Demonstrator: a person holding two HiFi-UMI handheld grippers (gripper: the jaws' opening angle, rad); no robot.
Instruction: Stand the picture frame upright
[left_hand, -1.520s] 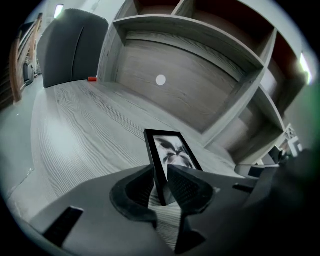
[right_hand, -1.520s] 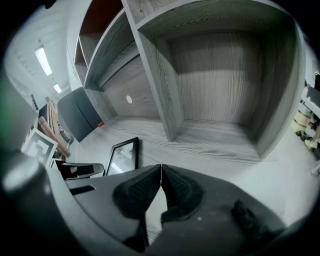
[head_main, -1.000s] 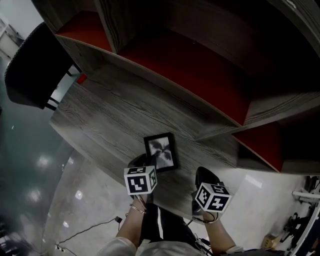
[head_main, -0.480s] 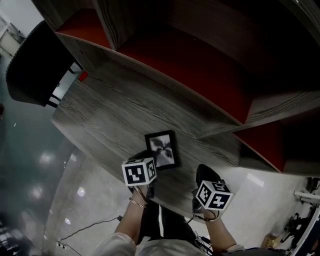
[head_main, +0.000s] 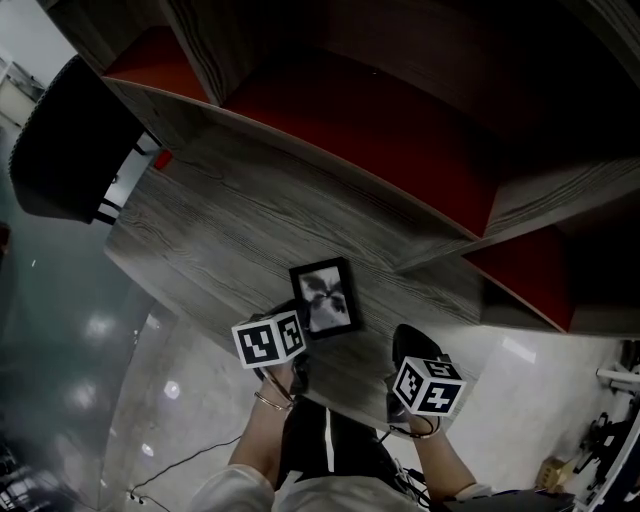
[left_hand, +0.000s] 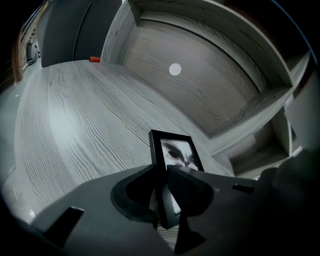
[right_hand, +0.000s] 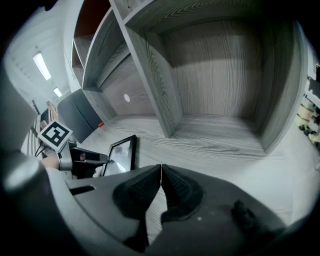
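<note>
A small black picture frame (head_main: 323, 297) with a dark flower print lies on the grey wood desk (head_main: 220, 230), close to its near edge. My left gripper (head_main: 299, 334) is at the frame's near left corner. In the left gripper view its jaws have just been closing, and the pads now press on either side of the frame's (left_hand: 176, 152) left border at the left gripper (left_hand: 161, 172). Whether that edge has lifted off the wood I cannot tell. My right gripper (head_main: 408, 347) hovers over the desk edge to the frame's right. The right gripper (right_hand: 160, 172) is shut and holds nothing, with the frame (right_hand: 121, 154) to its left.
Shelf compartments with red backs (head_main: 380, 130) rise behind the desk, and a wooden divider (right_hand: 155, 85) stands ahead of the right gripper. A black chair (head_main: 65, 140) and a small red object (head_main: 162, 158) are at the desk's far left. The near desk edge (head_main: 200, 320) drops to a glossy floor.
The left gripper's marker cube has rolled and slid a little left. Its jaws have closed onto the frame's border. The right gripper has stayed still.
</note>
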